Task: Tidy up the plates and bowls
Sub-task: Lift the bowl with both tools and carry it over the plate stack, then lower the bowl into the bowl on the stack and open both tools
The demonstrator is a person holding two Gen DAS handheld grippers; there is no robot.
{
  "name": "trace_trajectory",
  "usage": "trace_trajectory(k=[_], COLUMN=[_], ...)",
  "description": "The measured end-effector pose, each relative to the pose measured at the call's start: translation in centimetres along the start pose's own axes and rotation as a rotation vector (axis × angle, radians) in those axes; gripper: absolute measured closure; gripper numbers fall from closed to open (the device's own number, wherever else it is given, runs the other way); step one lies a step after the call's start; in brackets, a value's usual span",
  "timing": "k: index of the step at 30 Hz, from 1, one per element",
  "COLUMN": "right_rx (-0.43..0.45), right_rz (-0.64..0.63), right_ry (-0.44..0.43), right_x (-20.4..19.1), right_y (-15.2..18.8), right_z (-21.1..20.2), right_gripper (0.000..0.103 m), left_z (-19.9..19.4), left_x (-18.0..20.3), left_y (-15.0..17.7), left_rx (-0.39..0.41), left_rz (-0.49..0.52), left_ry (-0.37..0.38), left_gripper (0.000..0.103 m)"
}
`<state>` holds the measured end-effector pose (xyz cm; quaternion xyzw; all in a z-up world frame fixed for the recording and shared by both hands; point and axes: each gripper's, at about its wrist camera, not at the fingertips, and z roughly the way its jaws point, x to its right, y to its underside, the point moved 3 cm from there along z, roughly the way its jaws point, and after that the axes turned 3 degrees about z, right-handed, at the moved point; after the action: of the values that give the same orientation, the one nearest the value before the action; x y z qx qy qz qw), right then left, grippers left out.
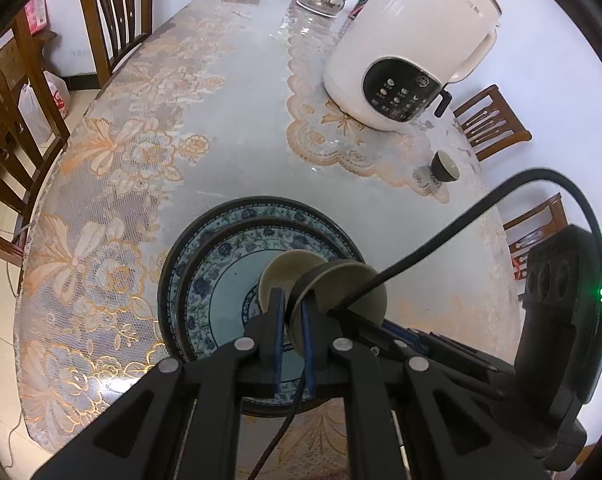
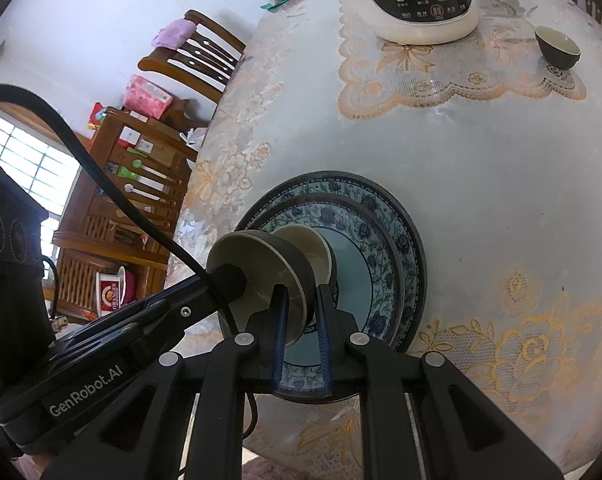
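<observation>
You've got two plates (image 1: 205,264) stacked on the bench (image 1: 229,152), two bowls (image 1: 289,276) held over them, one per gripper, jaws clamped on each rim. A third bowl (image 1: 445,166) sits by the cooker (image 1: 409,48).

"GenRobot.AI" along the left gripper (image 2: 257,280) body; "ORANGES" on a red-and-white container (image 2: 115,292) by the shelf.

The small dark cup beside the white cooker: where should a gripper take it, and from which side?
Take the small dark cup by its rim from above, one finger inside, one outside. It stands upright, mouth open, on the lace mat; its round wall narrows downward, so a side grasp may slip.
</observation>
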<state>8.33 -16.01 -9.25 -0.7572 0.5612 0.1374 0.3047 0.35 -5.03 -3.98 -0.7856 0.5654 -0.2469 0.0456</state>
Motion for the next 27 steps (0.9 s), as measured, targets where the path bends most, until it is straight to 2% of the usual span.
trace_trajectory(k=[12, 23, 27], right_rx=[0.005, 0.020, 0.025], right_rz=[-0.003, -0.015, -0.010], right_ry=[0.018, 0.022, 0.015], right_x=[-0.2, -0.5, -0.5], right_y=[0.1, 0.1, 0.1], right_z=[0.2, -0.1, -0.4], right_gripper=[0.087, 0.086, 0.077], left_z=[0.5, 0.5, 0.2], left_x=[-0.8, -1.6, -1.7], left_y=[0.2, 0.8, 0.8], left_rx=[-0.015, -0.020, -0.014], left_rz=[-0.016, -0.042, -0.040], left_ry=[0.007, 0.008, -0.001], left_gripper=[0.096, 0.091, 0.090])
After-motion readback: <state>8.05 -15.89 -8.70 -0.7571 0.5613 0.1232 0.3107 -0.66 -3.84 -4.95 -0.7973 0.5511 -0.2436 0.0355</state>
